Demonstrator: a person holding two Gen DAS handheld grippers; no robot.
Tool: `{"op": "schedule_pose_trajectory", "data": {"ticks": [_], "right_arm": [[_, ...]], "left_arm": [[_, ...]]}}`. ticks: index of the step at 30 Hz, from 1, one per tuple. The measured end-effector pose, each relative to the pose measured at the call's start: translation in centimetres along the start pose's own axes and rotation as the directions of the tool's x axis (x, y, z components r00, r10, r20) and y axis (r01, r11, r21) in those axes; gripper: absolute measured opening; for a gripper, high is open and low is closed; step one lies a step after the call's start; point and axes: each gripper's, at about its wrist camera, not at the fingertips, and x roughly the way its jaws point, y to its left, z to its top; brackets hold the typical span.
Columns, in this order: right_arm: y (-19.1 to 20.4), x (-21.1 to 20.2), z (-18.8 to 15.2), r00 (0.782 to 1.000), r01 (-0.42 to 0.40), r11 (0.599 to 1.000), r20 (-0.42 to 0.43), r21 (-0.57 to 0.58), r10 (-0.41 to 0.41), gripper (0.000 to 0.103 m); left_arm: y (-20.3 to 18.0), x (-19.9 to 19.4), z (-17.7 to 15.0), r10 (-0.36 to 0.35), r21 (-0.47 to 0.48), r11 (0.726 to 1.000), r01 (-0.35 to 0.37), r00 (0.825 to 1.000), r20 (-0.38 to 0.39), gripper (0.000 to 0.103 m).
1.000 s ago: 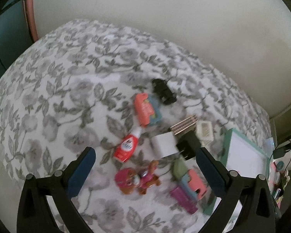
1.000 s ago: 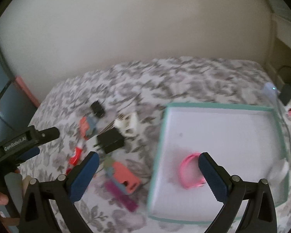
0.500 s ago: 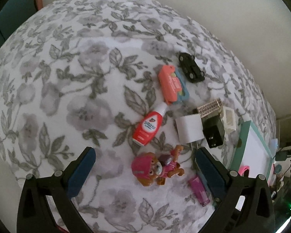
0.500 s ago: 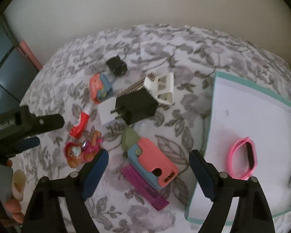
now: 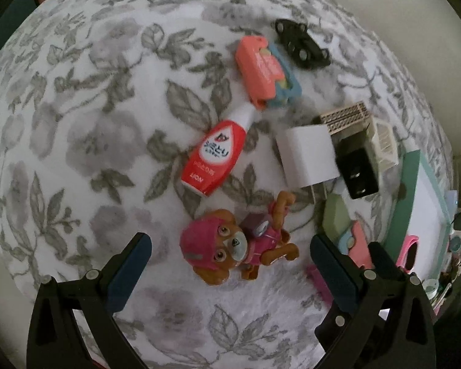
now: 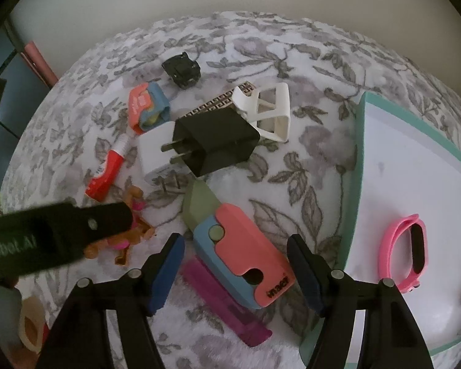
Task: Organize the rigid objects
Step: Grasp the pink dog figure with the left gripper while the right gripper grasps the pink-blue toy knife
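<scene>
While both hand-held grippers gape wide, puppy toy (image 5: 239, 246) face left-view only, pink band (image 6: 410, 252) clearer right

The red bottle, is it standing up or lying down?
Lying down. The red bottle rests on its side on the flowery cover, its white cap pointing toward the coral toy.

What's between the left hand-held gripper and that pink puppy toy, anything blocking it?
Nothing visible. The left hand-held gripper is open, and the puppy toy lies on the floral cover between its fingers with no object over it. The red bottle lies beyond, apart from the toy.
</scene>
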Motion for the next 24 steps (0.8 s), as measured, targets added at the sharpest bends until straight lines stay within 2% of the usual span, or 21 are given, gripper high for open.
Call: {"op": "schedule_pose_trajectory", "data": {"ticks": [8,12,15,24], "right_arm": [[0.1,0.8,-0.1,1.000,0.025,1.000,-0.007,-0.017,-0.025,0.071],[0.1,0.9,-0.1,1.000,0.026,0.999,-0.006,-0.021,-0.027,0.071],[0.1,0.8,-0.2,1.000,0.026,0.999,-0.005,-0.020,-0.026,0.071],[0.2,0.8,-0.3,0.999,0.035,0.999,-0.001,-0.032,-0.035,0.069]], "left_arm": [[-0.1,2.2,-0.7,0.010,0.005,1.000,-0.010,1.000,-0.027,0.100],[-0.1,2.8,-1.4,0.017,0.014,1.000,-0.017,1.000,-0.021,0.092],[-0.5,3.0,-1.6,0.018,0.029,0.999,-0.018,1.000,-0.007,0.080],[-0.2,3.3,-1.8,-0.021,0.022,1.000,0.021,1.000,0.004,0.079]]}}
